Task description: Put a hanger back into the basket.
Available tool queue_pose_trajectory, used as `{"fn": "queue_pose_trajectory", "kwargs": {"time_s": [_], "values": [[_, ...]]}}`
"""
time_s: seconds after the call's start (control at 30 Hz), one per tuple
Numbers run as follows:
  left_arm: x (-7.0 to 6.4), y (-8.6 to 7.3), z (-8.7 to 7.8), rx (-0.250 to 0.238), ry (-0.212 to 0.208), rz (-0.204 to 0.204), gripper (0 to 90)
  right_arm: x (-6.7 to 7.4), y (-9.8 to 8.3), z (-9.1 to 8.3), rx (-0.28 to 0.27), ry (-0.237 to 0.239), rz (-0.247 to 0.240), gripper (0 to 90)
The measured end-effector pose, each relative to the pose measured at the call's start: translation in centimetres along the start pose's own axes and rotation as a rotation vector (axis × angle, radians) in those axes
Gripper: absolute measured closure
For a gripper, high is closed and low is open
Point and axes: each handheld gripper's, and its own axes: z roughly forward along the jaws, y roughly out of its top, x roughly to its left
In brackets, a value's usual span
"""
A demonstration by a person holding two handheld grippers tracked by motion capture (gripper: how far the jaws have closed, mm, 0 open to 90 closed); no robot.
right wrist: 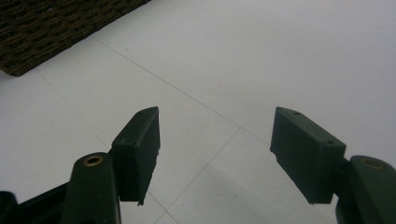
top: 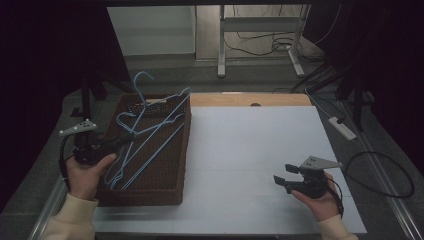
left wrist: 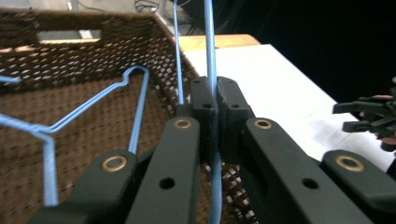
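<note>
A brown wicker basket at the table's left holds several light blue wire hangers. My left gripper reaches over the basket, shut on the wire of one blue hanger; in the left gripper view the wire runs up between the closed jaws. Other hangers lie on the basket floor beneath. My right gripper rests low over the white table top at the right, held by a hand, open with nothing between its fingers.
The white table top spreads right of the basket, with a wooden strip along its far edge. A power strip and cables lie on the floor to the right. A desk frame stands behind.
</note>
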Motion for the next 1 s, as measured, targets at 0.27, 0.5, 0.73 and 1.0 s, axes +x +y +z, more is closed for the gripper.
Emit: {"fn": "queue_pose_trajectory", "kwargs": {"time_s": [0.27,0.5,0.73,1.0], "values": [[2.6,-0.9,0.0,0.072,0.017,-0.024,87.5,0.2,0.0,0.2,0.007,0.001,-0.009,33.9],[4.2,-1.1,2.7,0.19,0.003,-0.052,87.4,0.4,0.1,0.4,0.016,0.004,-0.016,34.0],[5.1,-1.5,5.0,0.276,0.052,-0.089,87.3,0.4,0.1,0.3,0.017,0.006,-0.018,33.9],[6.2,-2.8,5.9,0.405,0.249,-0.106,82.9,0.7,0.2,0.4,0.019,0.011,-0.025,33.9]]}}
